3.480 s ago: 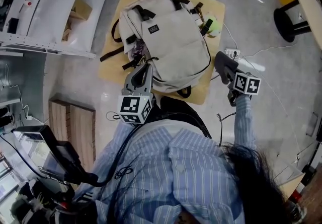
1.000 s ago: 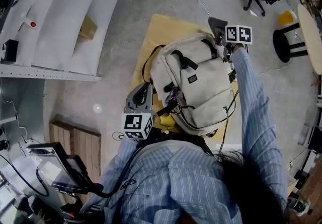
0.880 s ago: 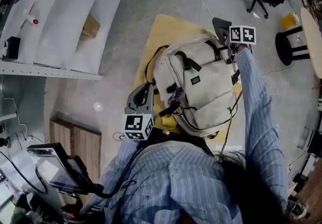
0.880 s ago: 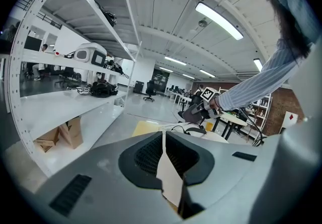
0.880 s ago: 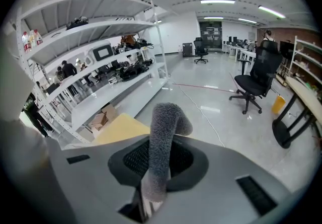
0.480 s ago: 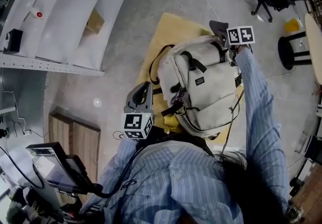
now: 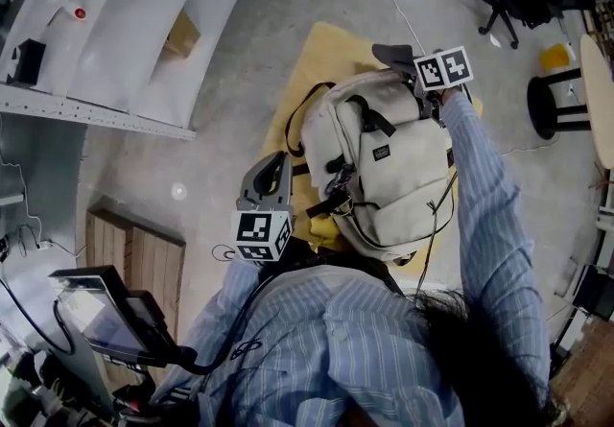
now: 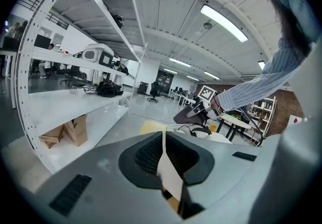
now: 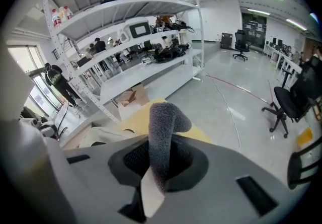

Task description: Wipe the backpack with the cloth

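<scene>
The head view looks steeply down from above the person's shoulders onto the backpack, the yellow board beneath it and the floor around. The left gripper view sits low, right behind the closed jaws of the left gripper, and faces level across the room. It shares the white shelving, the board and the distant right gripper with the head view. The right gripper view rides close behind its own jaws, which are pinched on the grey cloth, and faces out over the board's edge towards the same shelving and open floor.
</scene>
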Demonstrator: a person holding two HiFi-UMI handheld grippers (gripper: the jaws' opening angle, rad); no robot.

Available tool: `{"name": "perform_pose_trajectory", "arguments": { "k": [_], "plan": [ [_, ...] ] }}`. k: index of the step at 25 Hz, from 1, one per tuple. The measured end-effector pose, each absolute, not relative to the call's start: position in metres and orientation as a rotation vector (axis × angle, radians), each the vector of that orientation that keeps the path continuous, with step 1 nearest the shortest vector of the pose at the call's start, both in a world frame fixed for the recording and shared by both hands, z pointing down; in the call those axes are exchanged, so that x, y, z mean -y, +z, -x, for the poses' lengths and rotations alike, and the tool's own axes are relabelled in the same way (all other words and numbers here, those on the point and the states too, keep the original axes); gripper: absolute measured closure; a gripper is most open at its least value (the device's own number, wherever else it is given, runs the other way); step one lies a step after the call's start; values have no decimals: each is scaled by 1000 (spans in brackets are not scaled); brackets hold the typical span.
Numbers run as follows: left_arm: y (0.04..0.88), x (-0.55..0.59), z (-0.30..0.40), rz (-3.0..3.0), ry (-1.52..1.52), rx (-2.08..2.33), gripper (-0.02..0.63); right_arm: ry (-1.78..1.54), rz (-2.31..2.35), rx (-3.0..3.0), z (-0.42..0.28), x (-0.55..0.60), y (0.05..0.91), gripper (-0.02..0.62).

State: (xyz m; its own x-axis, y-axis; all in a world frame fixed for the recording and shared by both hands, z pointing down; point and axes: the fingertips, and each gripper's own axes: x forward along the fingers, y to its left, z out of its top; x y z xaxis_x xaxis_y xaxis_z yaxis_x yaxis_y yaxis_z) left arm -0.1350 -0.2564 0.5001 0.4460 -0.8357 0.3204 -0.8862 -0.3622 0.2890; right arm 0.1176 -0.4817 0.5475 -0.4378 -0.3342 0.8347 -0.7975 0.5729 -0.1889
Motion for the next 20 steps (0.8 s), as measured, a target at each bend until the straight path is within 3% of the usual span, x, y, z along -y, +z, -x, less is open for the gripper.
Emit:
{"name": "perform_pose_trajectory", "arguments": {
  "k": [20],
  "plan": [
    [497, 240, 162, -2232, 100, 1529, 584, 741, -547, 2179, 37, 420, 521, 539]
  ]
}}
